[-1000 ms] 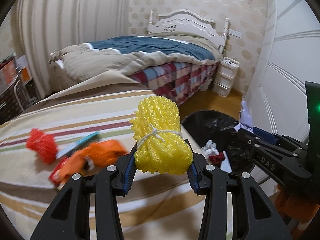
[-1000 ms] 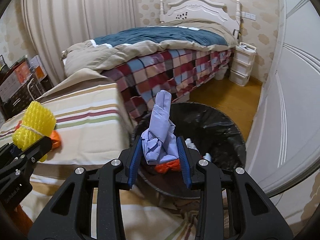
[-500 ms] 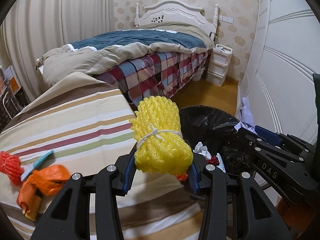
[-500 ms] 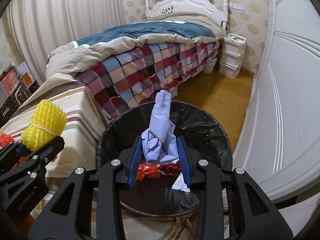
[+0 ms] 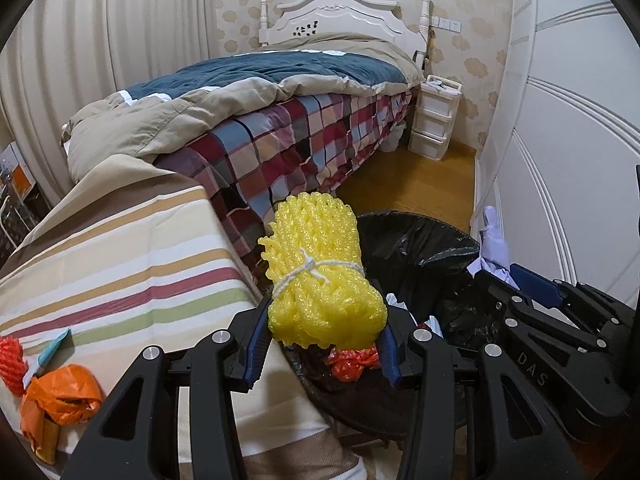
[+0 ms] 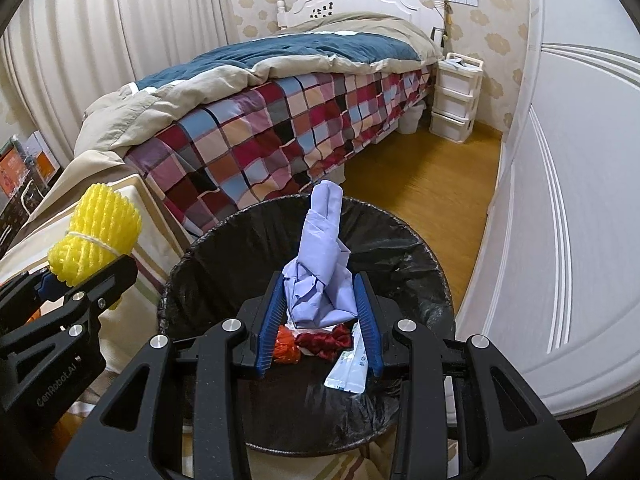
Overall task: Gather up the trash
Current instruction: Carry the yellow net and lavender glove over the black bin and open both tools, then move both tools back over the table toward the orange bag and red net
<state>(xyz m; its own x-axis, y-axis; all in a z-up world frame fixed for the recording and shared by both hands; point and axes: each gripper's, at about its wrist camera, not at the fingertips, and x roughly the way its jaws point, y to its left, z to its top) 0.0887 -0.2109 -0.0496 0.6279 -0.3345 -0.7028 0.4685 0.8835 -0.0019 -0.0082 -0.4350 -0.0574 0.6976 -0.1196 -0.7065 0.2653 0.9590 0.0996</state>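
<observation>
My left gripper (image 5: pixel 324 332) holds a yellow foam net bundle (image 5: pixel 320 276) tied with white string, at the striped bed's edge beside the black-lined trash bin (image 5: pixel 420 248). Its jaws are opening, and the pads still touch the bundle. My right gripper (image 6: pixel 319 300) is shut on a crumpled purple paper (image 6: pixel 320 248), which hangs over the bin's (image 6: pixel 400 248) open mouth. Orange, red and white scraps (image 6: pixel 320 340) lie in the bin. The yellow bundle (image 6: pixel 96 236) also shows at the left of the right wrist view.
On the striped cover (image 5: pixel 120 272) lie an orange bag (image 5: pixel 60 396), a red net (image 5: pixel 10 364) and a blue wrapper (image 5: pixel 52 346). A bed with a checked quilt (image 5: pixel 300 140) stands behind, white drawers (image 5: pixel 434 120) beyond it. A white wardrobe door (image 5: pixel 560 160) bounds the right.
Both grippers have moved right and a little down toward the bin with their loads. The purple paper now hangs over the bin's middle; the yellow bundle has reached the bed's edge.
</observation>
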